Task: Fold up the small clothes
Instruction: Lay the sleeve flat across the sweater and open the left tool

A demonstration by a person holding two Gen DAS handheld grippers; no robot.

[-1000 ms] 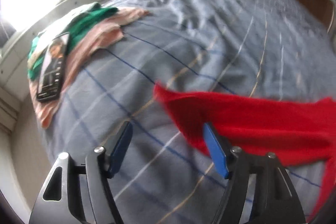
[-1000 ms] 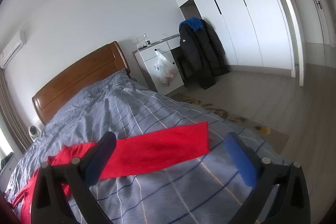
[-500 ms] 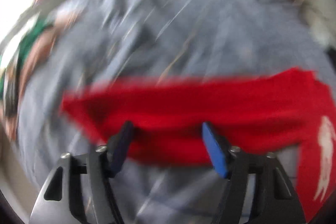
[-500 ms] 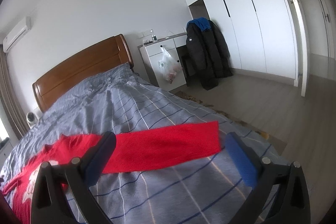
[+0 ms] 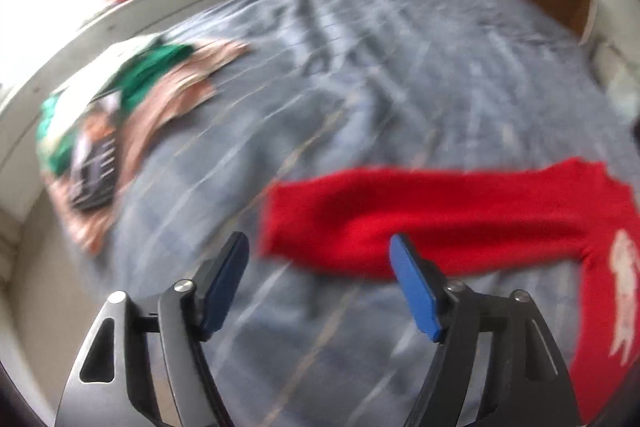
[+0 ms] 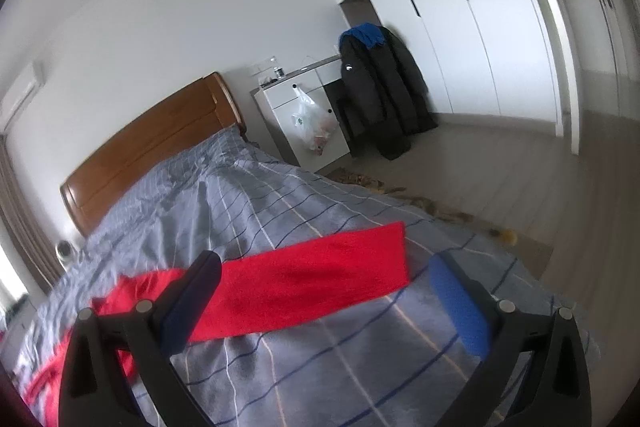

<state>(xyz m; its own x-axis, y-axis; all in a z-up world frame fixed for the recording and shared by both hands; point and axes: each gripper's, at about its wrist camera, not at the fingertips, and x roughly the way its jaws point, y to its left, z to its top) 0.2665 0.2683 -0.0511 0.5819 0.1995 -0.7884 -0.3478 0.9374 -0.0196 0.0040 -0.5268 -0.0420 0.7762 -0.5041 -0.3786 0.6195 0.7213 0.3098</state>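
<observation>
A red long-sleeved top with a white print lies flat on the grey checked bedspread. One sleeve stretches left in the left wrist view, its cuff just ahead of my left gripper, which is open and empty above the bed. The other sleeve stretches right in the right wrist view, with my right gripper open and empty just above it, its jaws standing either side of the sleeve's cuff end.
A pile of green, pink and white clothes with a dark magazine lies at the bed's left edge. A wooden headboard stands behind. A white nightstand and a dark coat stand to the right, beyond the bed's edge.
My left gripper swung right over the red sleeve, then back left, so the cuff sits ahead of it. My right gripper has come slightly closer to the other sleeve. Both stay open.
</observation>
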